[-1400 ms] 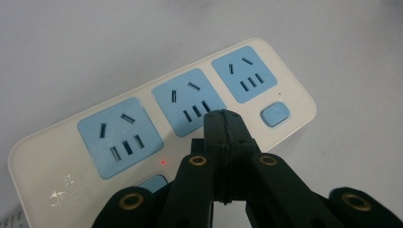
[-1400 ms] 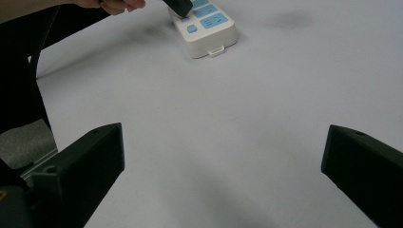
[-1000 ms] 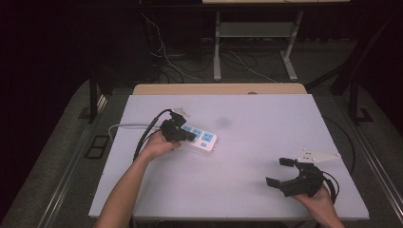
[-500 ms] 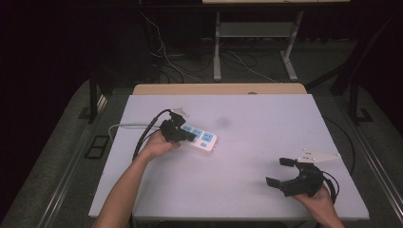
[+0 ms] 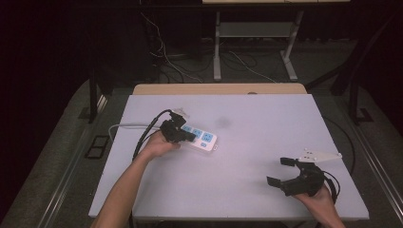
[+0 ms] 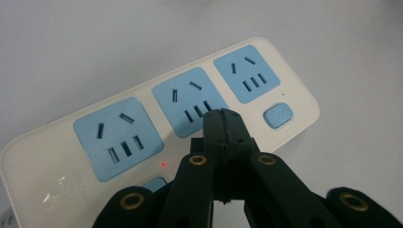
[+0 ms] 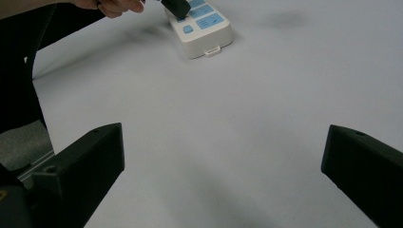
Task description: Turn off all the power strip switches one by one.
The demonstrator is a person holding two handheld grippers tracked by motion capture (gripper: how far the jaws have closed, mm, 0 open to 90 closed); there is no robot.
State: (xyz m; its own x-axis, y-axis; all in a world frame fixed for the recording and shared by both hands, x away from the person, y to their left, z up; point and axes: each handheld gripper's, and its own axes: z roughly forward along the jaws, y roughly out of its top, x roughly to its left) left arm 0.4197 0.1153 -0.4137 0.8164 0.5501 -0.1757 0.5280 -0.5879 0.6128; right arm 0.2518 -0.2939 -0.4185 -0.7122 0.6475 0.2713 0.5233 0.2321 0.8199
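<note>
Pale table point(image 5: 237, 190) bears white, blue-socketed power strip point(image 6: 190, 109).

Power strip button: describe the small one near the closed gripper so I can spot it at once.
On the pale grey table lies a white plastic power strip with three blue sockets. At its rounded end, past the last socket, sits the small blue rounded-rectangle button, flat and slotless unlike the sockets.

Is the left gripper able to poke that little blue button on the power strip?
Probably yes: the left gripper, shut, hovers over the power strip beside the blue button, nothing between.
</note>
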